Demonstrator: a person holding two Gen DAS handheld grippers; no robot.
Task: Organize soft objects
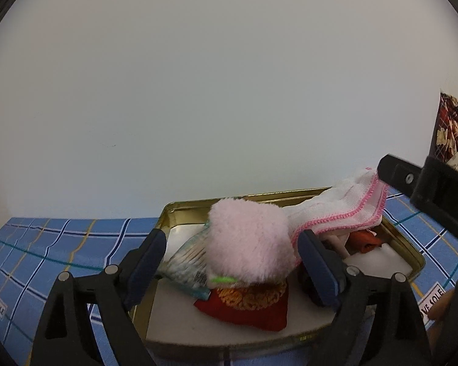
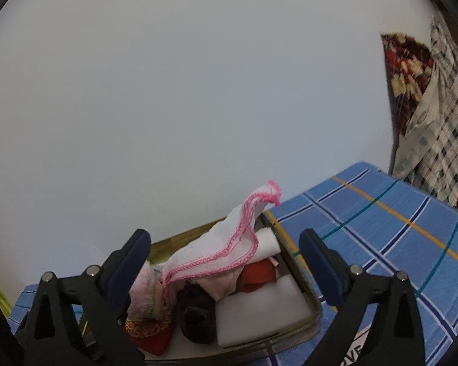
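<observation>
A gold tin (image 1: 180, 210) on the blue plaid cloth holds the soft things. A pink fluffy piece (image 1: 250, 244) rests on a red pouch with gold stitching (image 1: 247, 305), between the fingers of my left gripper (image 1: 232, 238), which is open; neither pad presses on it. A white cloth with pink edging (image 1: 345, 207) drapes over the pile, one corner raised near a right finger (image 1: 397, 174). My right gripper (image 2: 225, 238) stands open around that white cloth (image 2: 229, 253), gripping nothing. Beneath lie an orange cloth (image 2: 256, 277), a dark furry item (image 2: 195, 314) and a white pad (image 2: 259, 311).
A clear packet of cotton swabs (image 1: 186, 262) leans in the tin's left part. The blue plaid tablecloth (image 2: 381, 228) runs right of the tin rim (image 2: 308, 292). Patterned garments (image 2: 427, 122) hang at the far right. A plain pale wall stands close behind the tin.
</observation>
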